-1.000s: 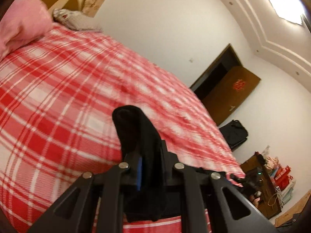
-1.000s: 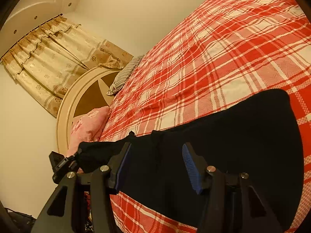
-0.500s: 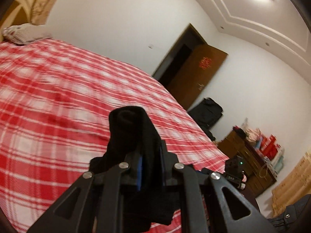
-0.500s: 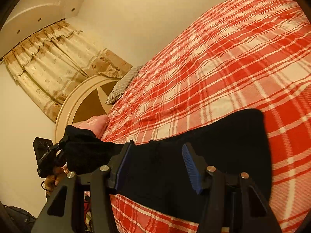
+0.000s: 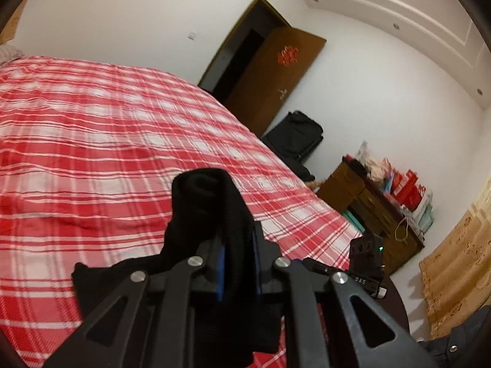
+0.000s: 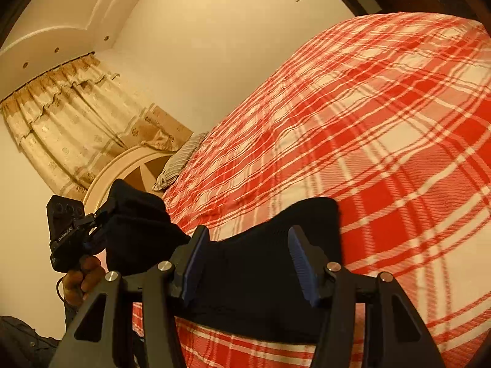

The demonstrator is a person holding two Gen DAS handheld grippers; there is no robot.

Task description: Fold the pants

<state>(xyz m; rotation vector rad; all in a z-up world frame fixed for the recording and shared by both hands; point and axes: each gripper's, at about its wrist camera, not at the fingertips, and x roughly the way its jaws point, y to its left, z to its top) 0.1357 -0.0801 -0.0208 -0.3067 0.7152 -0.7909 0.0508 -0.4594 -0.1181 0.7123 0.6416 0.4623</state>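
Left wrist view: left hand-held gripper nearly closed, blue pads pinching a bunched fold of the black pants; fabric sticks up past the fingertips in a rounded hump and drapes down on both sides of the jaws, w/ one flap lying on the bed to the gripper's left. Bed covered in red/white plaid, spreads ahead of and left of the gripper. Ahead-right of it: brown door standing ajar, dark bag on floor by the wall, wooden dresser w/ red boxes on top, gold curtain at far right. Right hand-held gripper's body shows low right, just beyond the left gripper's right finger; its jaws not visible from this cam. Right wrist view: right hand-held gripper about half open, blue pads apart; pants lie across the gap and beneath both fingers, but pads not pressing on cloth as far as can be seen, so no grip. Pants here lie on the near edge of the bed, a dark band running from the gripper's right side over to its left, where the end rises off the bed. That raised end is bunched in the left hand-held gripper, held by a person's hand, to the left of and slightly above the right gripper. Beyond: round headboard, striped pillow, gold curtain upper left.
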